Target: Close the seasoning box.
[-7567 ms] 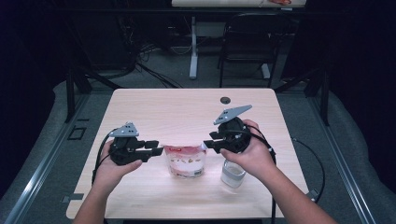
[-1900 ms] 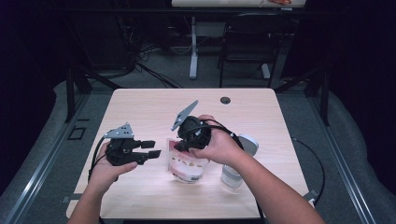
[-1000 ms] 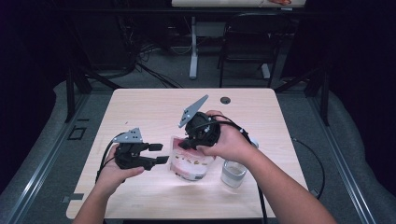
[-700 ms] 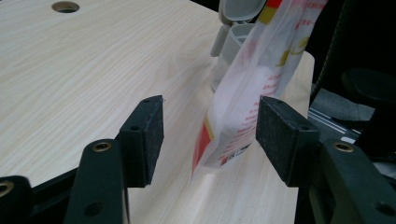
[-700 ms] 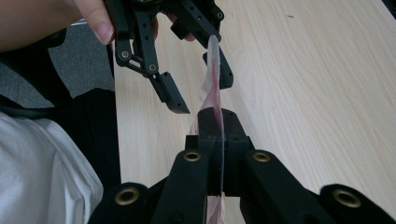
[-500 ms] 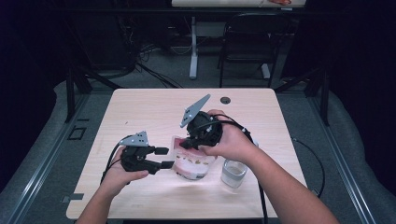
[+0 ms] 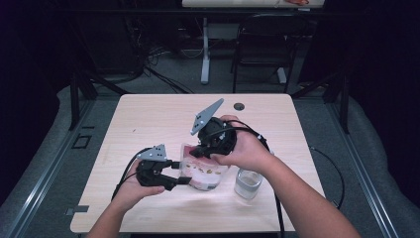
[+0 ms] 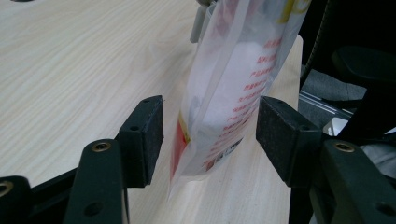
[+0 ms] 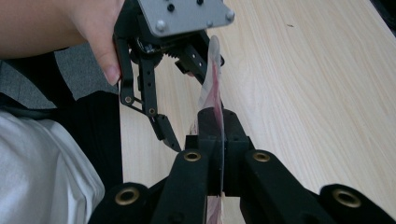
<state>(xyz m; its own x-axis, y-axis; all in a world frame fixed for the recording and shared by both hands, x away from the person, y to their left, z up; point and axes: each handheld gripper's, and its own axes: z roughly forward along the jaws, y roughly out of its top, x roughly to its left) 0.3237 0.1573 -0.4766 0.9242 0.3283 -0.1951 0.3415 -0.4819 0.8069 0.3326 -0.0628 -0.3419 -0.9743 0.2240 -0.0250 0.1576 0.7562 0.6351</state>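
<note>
A clear plastic pouch with red print and white contents hangs upright just above the table. My right gripper is shut on its top edge; in the right gripper view the jaws pinch the thin pouch edge-on. My left gripper stands open at the pouch's left end. In the left gripper view the pouch hangs between the two black pads, with a gap at the left pad and the right one close beside it. The left gripper also appears in the right gripper view, beyond the pouch.
A clear cup stands on the wooden table just right of the pouch, under my right wrist. A small black disc lies near the far edge. Cables trail from both grippers. Chairs and table legs stand beyond the table.
My left gripper has moved right and slightly down, so its open jaws now stand around the pouch's end. The right gripper has kept still, holding the pouch's top.
</note>
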